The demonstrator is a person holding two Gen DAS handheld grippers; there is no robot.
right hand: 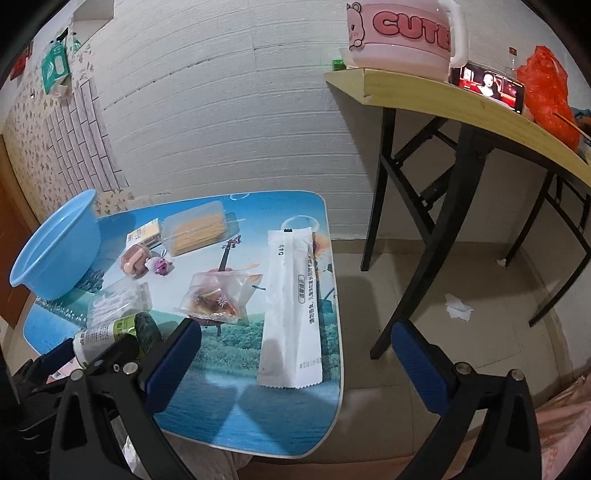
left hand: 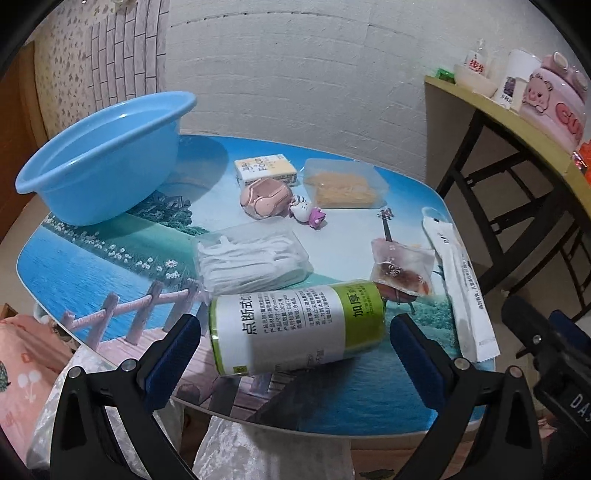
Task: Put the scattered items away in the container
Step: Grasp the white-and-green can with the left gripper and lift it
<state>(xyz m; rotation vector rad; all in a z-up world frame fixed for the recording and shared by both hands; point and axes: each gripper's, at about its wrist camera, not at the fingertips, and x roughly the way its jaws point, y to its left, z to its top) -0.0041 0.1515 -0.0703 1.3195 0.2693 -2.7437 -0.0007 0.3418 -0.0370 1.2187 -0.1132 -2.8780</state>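
Observation:
A blue basin (left hand: 103, 155) stands empty at the table's far left; it also shows in the right wrist view (right hand: 55, 251). My left gripper (left hand: 295, 336) is open, its fingers on either side of a lying green-and-white roll (left hand: 295, 328), not touching it. Scattered on the table: a bag of white cotton swabs (left hand: 251, 258), a pink case (left hand: 264, 197), a small cat figure (left hand: 306, 214), a yellow box (left hand: 266, 170), a clear box of sticks (left hand: 343, 184), a snack pouch (left hand: 402, 267) and a long white packet (right hand: 291, 306). My right gripper (right hand: 295, 354) is open, near the packet's near end.
The small table has a printed seaside top (right hand: 221, 406), its right edge close to the packet. A wooden folding table (right hand: 461, 107) with black legs stands to the right, holding a pink pot (right hand: 402, 33), a phone and an orange bag. Bare floor lies between the tables.

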